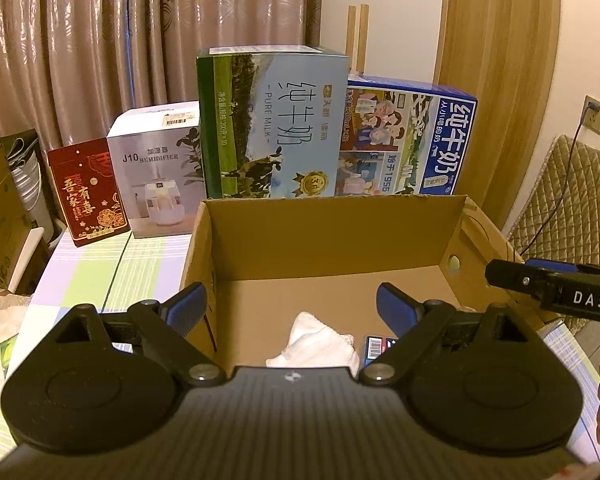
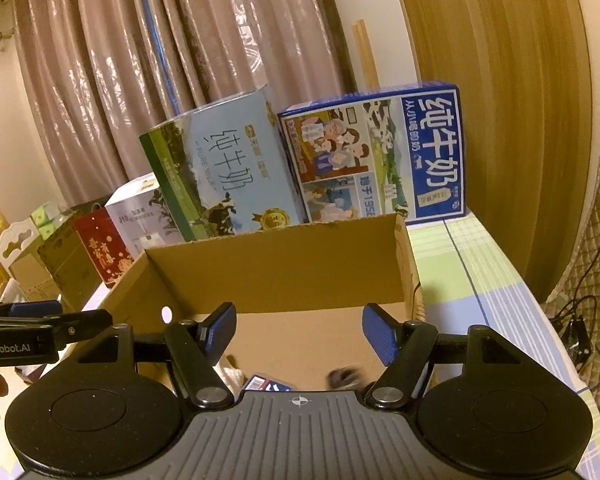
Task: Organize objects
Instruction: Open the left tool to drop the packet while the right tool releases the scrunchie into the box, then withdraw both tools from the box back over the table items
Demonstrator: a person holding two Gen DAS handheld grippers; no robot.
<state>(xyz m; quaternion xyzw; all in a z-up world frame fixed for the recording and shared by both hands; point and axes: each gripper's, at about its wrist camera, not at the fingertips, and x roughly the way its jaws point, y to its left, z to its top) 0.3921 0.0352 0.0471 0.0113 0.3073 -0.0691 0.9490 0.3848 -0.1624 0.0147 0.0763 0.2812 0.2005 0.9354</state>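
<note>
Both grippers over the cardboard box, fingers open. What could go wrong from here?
1. The left gripper and right gripper hang side by side over the cardboard box; reaching in together could make them collide.
2. The white cloth is soft and lies against the small packet; a grab could snag both.
3. Bumping the box wall could knock the milk cartons behind.

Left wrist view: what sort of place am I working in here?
Most likely a room in a home, used partly for storage. Long curtains hang behind a table with a checked cloth, retail boxes such as a milk carton case and a humidifier box line the back, and a quilted chair stands beside it.
</note>
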